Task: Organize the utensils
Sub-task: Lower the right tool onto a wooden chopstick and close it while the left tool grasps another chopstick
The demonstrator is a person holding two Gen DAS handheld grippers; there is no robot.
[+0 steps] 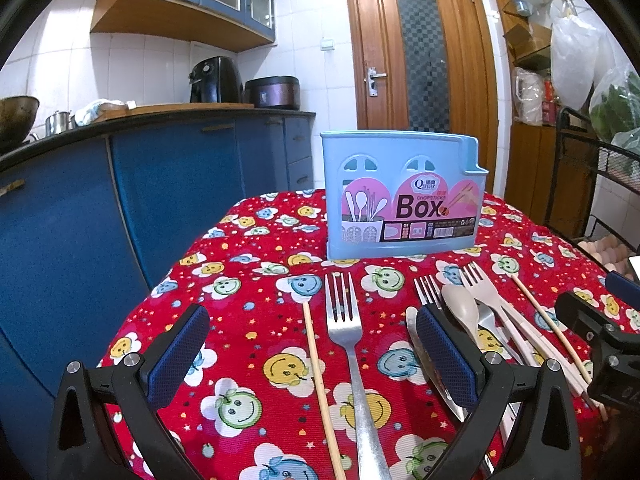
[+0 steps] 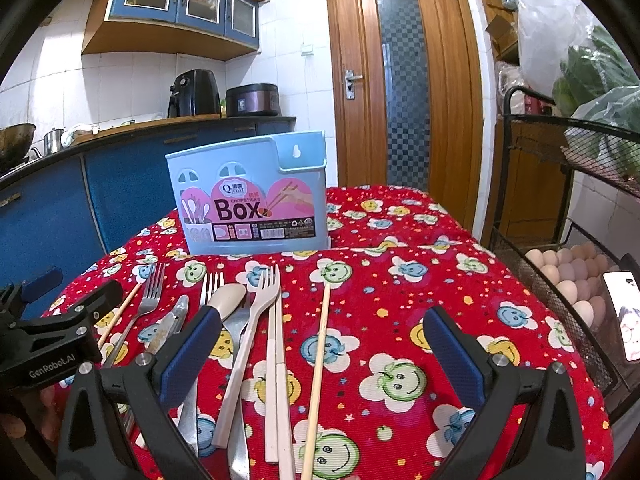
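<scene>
A light blue chopsticks box stands upright at the far side of the table; it also shows in the right wrist view. Utensils lie in a row before it: a metal fork, a wooden chopstick, a beige spoon and beige fork, beige chopsticks, another wooden chopstick. My left gripper is open above the metal fork and chopstick. My right gripper is open above the right wooden chopstick. Both hold nothing.
A red smiley-face tablecloth covers the table. A wire rack with eggs and a phone stands at the right. Blue kitchen cabinets are on the left, a wooden door behind.
</scene>
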